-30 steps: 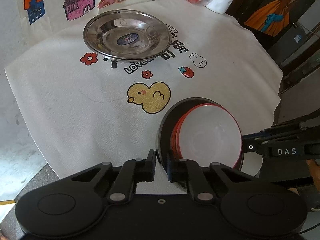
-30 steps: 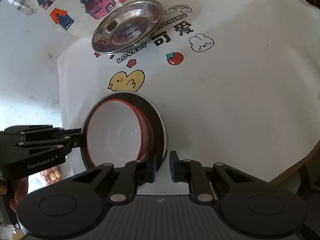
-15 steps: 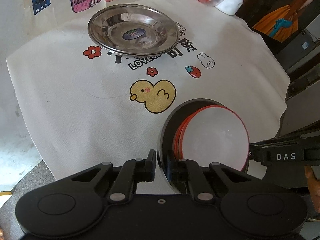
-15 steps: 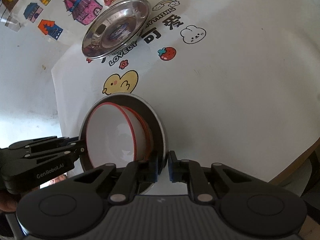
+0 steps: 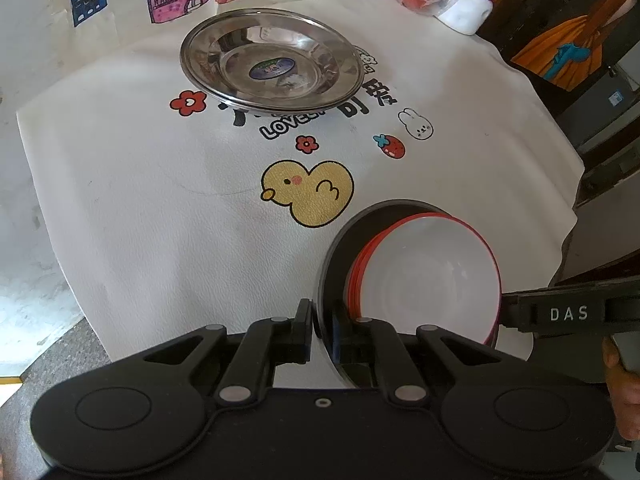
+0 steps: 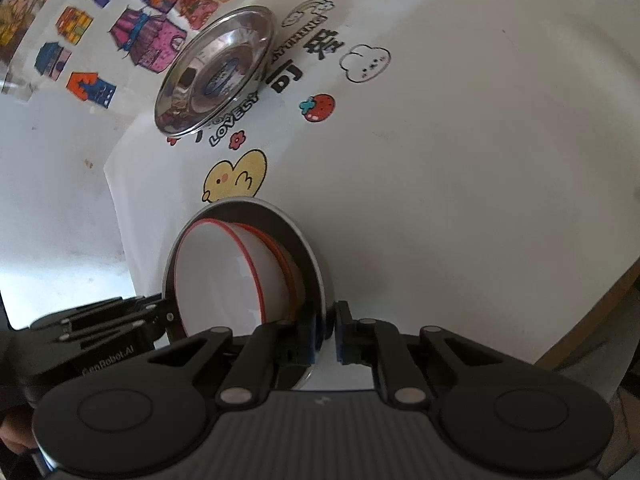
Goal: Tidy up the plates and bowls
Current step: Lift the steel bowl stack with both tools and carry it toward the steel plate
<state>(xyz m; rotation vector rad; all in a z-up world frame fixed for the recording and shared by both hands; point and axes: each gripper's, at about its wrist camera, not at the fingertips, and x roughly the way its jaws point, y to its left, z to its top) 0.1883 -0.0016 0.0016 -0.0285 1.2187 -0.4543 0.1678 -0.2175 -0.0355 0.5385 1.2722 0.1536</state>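
Two grippers, left [image 5: 321, 322] and right [image 6: 326, 330], clamp opposite rims of dark round plate [image 5: 334, 264] carrying red-rimmed white bowls [image 5: 432, 276]; shiny steel dish [image 5: 272, 64] at 11 o'clock.

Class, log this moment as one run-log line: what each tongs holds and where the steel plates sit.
left tongs: shut on dark plate rim | right tongs: shut on opposite rim | load: red-rimmed bowls | steel plates: on tablecloth
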